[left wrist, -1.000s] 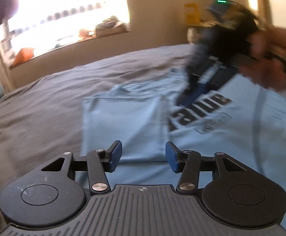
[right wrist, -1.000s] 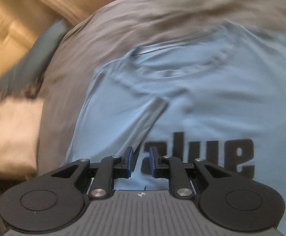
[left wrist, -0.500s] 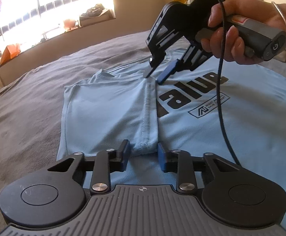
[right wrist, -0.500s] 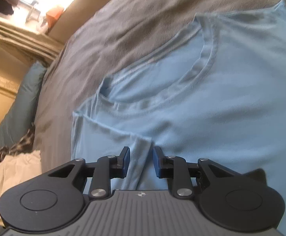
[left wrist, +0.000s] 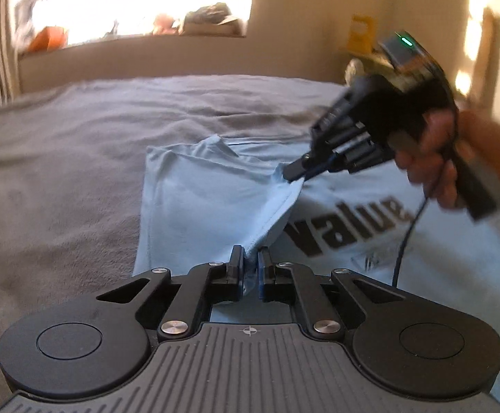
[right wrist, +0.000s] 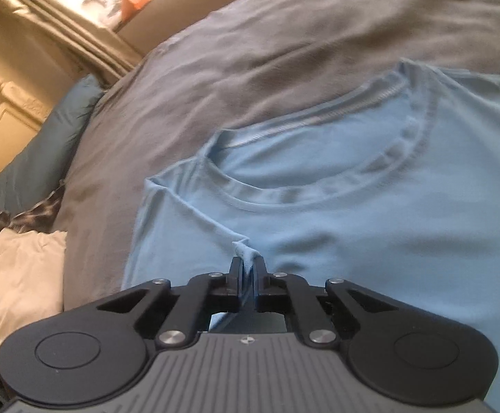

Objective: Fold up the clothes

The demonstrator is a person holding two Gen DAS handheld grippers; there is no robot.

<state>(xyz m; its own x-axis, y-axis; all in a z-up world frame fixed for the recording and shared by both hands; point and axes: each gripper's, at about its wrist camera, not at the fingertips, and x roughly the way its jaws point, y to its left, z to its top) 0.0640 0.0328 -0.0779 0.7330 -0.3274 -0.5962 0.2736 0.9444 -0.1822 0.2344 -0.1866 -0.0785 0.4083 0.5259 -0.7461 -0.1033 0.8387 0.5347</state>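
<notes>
Light-blue T-shirt [left wrist: 215, 199] lies on the grey bed cover [left wrist: 60, 158], folded sleeve edge lifted. Left gripper [left wrist: 249, 263] jaws clamped on that edge's near end — right gripper [left wrist: 296, 172] jaws pinch its far end, by the collar [right wrist: 319, 199].

A light blue T-shirt [left wrist: 208, 199] lies front up on the grey bedspread; dark block letters reading "value" run across its chest, with a small blurred mark under them. Its round ribbed collar [right wrist: 322, 199] lies flat and open, facing up; one side panel with the sleeve is folded in over the front; the folded edge is lifted off the chest at two pinched points and hangs taut between them.
</notes>
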